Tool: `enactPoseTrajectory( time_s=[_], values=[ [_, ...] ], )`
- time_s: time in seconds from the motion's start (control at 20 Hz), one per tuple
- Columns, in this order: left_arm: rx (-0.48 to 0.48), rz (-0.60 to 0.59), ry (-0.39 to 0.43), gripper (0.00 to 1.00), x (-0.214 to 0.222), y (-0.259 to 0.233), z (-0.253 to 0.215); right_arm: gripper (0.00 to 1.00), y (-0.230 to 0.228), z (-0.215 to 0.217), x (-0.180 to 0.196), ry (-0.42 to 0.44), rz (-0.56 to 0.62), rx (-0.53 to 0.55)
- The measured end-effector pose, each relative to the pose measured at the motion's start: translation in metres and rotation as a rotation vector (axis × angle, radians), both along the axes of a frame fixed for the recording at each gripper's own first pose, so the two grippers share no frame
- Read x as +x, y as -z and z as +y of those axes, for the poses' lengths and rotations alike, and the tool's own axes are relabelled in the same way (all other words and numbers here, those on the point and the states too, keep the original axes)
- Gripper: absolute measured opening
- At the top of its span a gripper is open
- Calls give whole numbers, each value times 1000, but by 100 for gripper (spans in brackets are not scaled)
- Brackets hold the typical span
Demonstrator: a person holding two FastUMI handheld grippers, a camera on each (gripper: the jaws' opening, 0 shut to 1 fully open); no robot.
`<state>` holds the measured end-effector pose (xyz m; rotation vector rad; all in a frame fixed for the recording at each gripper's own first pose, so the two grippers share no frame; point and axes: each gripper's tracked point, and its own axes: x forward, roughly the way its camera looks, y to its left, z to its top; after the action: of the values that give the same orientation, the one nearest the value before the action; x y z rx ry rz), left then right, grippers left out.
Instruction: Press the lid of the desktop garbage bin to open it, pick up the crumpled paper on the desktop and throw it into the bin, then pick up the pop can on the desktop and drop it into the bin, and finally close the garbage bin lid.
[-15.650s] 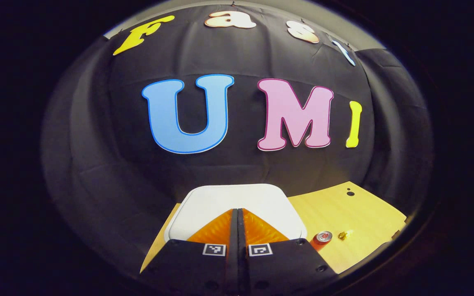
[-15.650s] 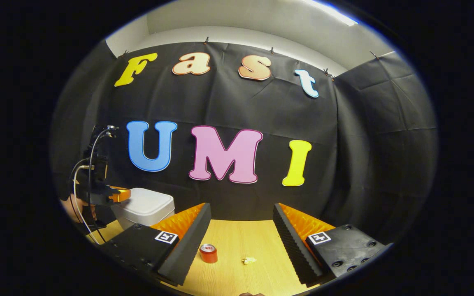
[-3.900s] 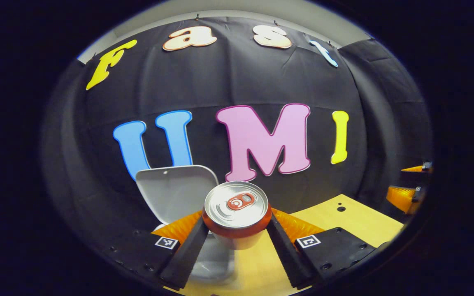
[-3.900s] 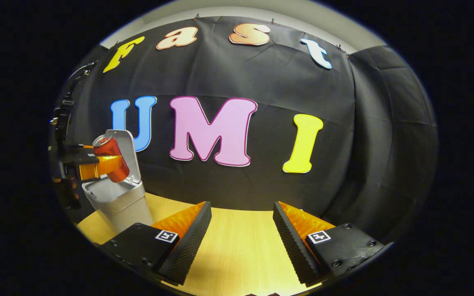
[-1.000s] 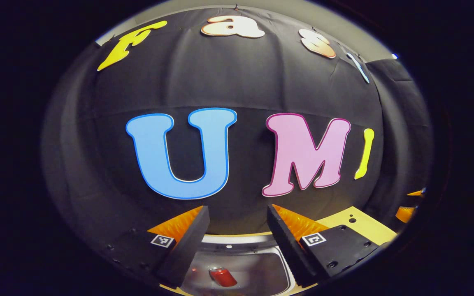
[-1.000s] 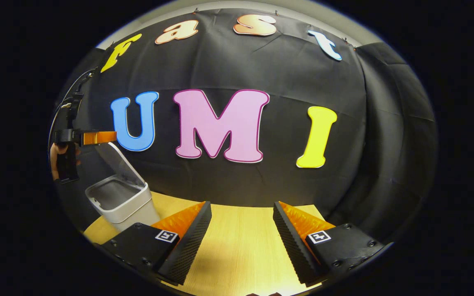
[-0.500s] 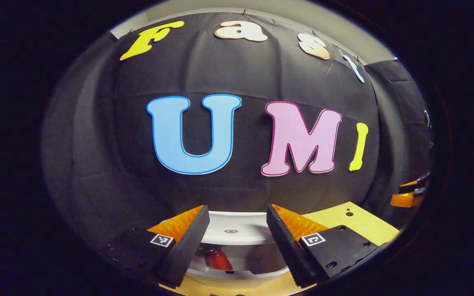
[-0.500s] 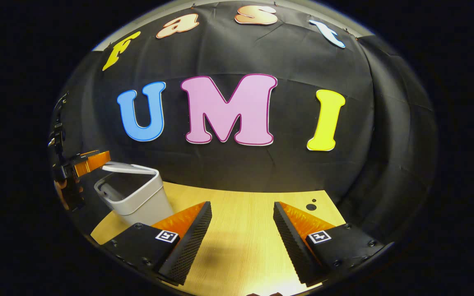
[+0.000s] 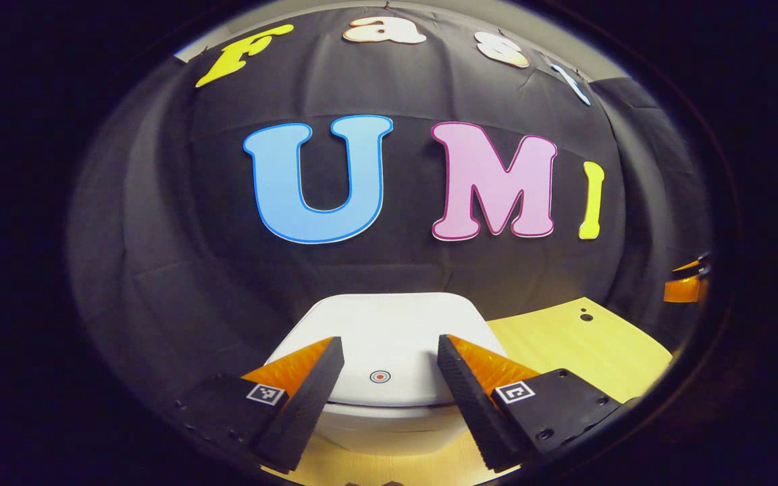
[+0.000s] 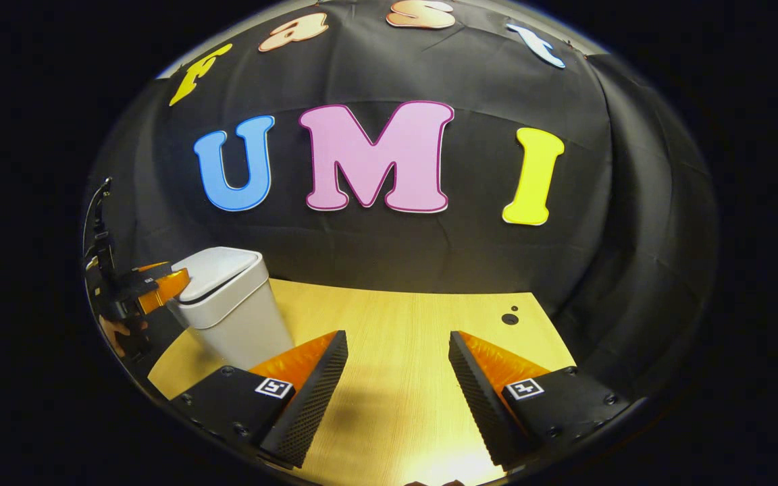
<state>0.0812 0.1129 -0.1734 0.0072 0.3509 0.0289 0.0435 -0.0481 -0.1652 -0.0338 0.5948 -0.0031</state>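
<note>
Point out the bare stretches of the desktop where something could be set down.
The widest bare patch of the desktop runs from the garbage bin rightward to the two small holes near the far right corner, up to the black cloth wall. It is crowded at the left edge, where the left claw sits against the closed lid.

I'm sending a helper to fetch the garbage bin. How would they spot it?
On the wooden table, look to the corner by the black cloth wall. The garbage bin stands there, pale and boxy, its lid shut, with a small red-ringed dot near the lid's front edge.
</note>
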Motion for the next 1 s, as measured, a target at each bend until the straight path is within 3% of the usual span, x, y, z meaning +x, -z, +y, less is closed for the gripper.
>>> enactPoseTrajectory(
  time_s=[0.5, 0.65, 0.9, 1.0],
  values=[
    [-8, -25, 6, 99, -5, 16, -4, 98, 6, 4, 1, -14, 3, 6],
    [10, -86, 10, 99, -4, 15, -3, 98, 6, 6, 0, -22, 2, 7],
    [31, -79, -48, 97, -3, 0, -5, 98, -2, 2, 0, -16, -19, 9],
    [-18, -102, -75, 95, -5, -17, -19, 98, -11, 0, 1, -8, -49, 5]
  ],
)
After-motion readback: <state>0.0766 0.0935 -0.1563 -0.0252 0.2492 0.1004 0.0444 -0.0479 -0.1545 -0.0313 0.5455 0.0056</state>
